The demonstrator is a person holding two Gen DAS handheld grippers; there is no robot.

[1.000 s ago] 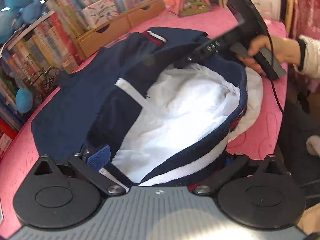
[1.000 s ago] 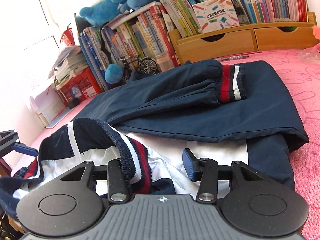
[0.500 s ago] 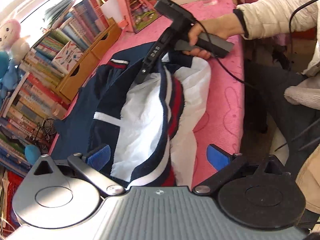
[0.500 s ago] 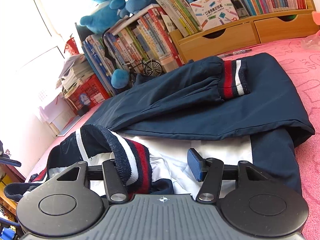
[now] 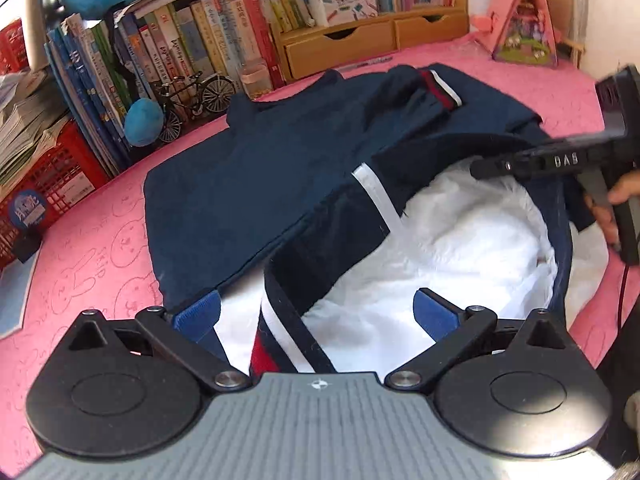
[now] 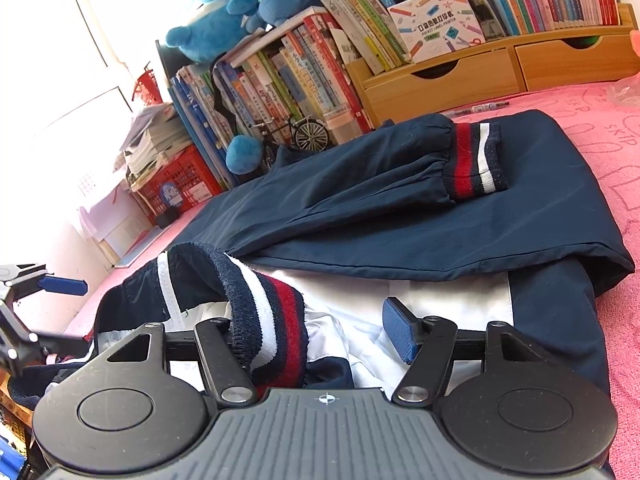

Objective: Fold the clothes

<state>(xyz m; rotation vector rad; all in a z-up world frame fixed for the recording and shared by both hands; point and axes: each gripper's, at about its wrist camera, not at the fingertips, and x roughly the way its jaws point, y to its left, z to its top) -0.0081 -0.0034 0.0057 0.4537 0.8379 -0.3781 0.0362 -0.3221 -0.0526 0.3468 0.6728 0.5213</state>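
A navy jacket [image 5: 260, 184] with white lining [image 5: 460, 248] lies on the pink tablecloth [image 5: 100, 248]. One sleeve is folded across it, with its red-and-white striped cuff [image 6: 474, 160] at the far right. My left gripper [image 5: 316, 312] is open over the near edge, and the striped hem [image 5: 276, 336] runs loosely between its blue pads. My right gripper [image 6: 312, 324] has its jaws opening. The bunched striped hem [image 6: 272, 312] drapes over its left finger, well apart from its right pad [image 6: 400, 334]. A hand holds the right gripper [image 5: 480, 168] at the jacket's right side.
Rows of books, a wooden drawer shelf [image 5: 360, 44], a model bicycle [image 5: 192, 96] and a blue plush ball [image 5: 144, 122] line the table's far side. A red crate [image 5: 52, 168] stands at the left and a pink toy house [image 5: 524, 20] at the back right. A pen [image 6: 480, 108] lies behind the jacket.
The right gripper's jaws have widened, and its right pad has drawn away from the hem. The left view swung toward the person's side and back onto the jacket.
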